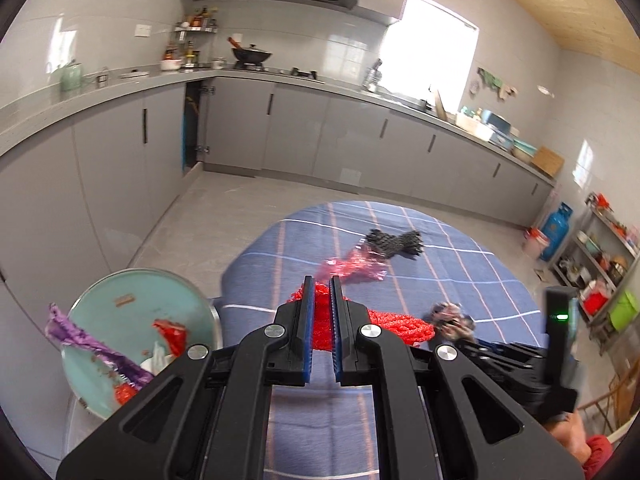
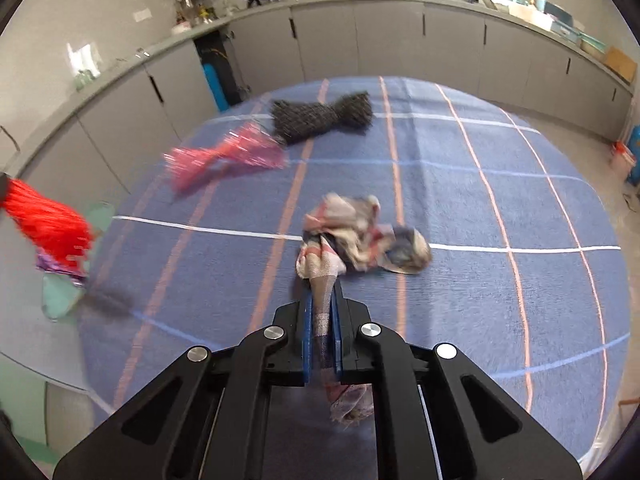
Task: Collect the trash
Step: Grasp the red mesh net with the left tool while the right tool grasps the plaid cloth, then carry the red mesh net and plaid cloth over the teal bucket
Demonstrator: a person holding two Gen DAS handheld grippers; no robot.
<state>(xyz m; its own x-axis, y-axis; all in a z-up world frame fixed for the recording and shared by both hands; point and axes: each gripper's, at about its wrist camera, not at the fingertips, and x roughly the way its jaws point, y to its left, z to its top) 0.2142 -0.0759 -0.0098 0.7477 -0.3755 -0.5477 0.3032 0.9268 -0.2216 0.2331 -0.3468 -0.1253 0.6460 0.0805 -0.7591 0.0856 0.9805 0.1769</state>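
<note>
Between the right gripper's clamped jaws sits the crumpled cloth.

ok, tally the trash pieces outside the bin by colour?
Red, mesh netting in the left gripper: 1
Pink, foil wrapper on the table: 1
Black, mesh netting on the table: 1
Multicoloured, crumpled wrapper in the right gripper: 1
Total: 4

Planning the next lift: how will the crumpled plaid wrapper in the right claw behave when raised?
The plaid wrapper looks thin and crumpled, so probably floppy and light. The right claw pinches one twisted end; the rest will likely dangle. It seems unlikely to roll.
</note>
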